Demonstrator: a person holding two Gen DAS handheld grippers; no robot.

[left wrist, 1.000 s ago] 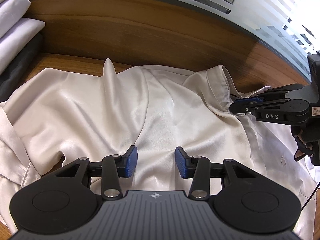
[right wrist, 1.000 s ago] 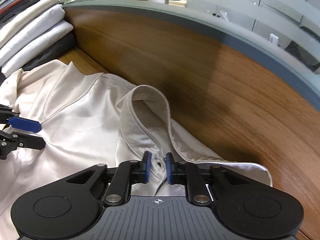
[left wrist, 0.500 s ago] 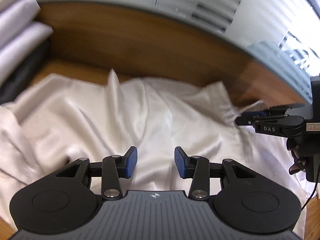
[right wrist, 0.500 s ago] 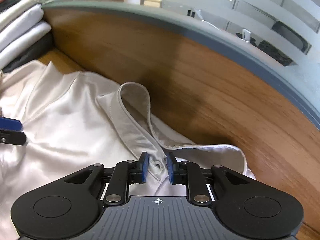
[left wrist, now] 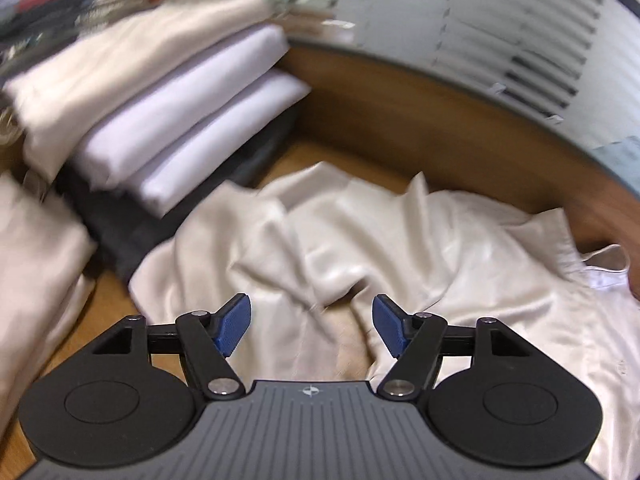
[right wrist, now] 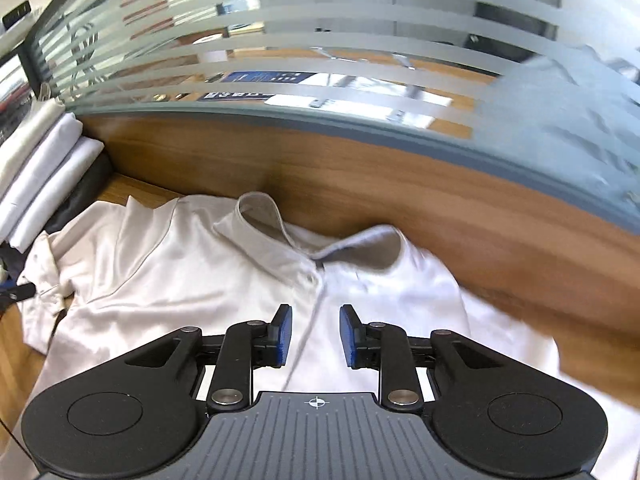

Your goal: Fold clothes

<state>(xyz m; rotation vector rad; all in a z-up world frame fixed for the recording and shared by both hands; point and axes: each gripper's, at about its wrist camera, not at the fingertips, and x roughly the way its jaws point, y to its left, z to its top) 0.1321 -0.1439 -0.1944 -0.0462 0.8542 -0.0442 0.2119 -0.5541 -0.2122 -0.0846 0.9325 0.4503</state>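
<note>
A cream satin shirt [left wrist: 400, 248] lies spread and rumpled on the wooden table, its collar [right wrist: 264, 236] toward the back panel. In the left wrist view my left gripper [left wrist: 311, 326] hovers above the shirt's crumpled sleeve side; its jaws are opening wide with no cloth pinched between them. In the right wrist view my right gripper [right wrist: 315, 334] hangs over the button placket [right wrist: 316, 304] just below the collar. Its jaws are opening, and the blue pads stand apart from the fabric, which lies beneath them. The left view is blurred by motion.
A stack of folded white and cream clothes [left wrist: 168, 92] over a dark garment stands at the left, also seen as the folded stack [right wrist: 44, 168]. A wooden back panel [right wrist: 360, 176] with striped frosted glass [right wrist: 320, 40] above bounds the far side. Bare table wood [left wrist: 108, 304] shows at the left.
Both grippers rose and pulled back from the shirt. The right let go of the placket below the collar. The left swung toward the folded stack and spread its jaws wider.
</note>
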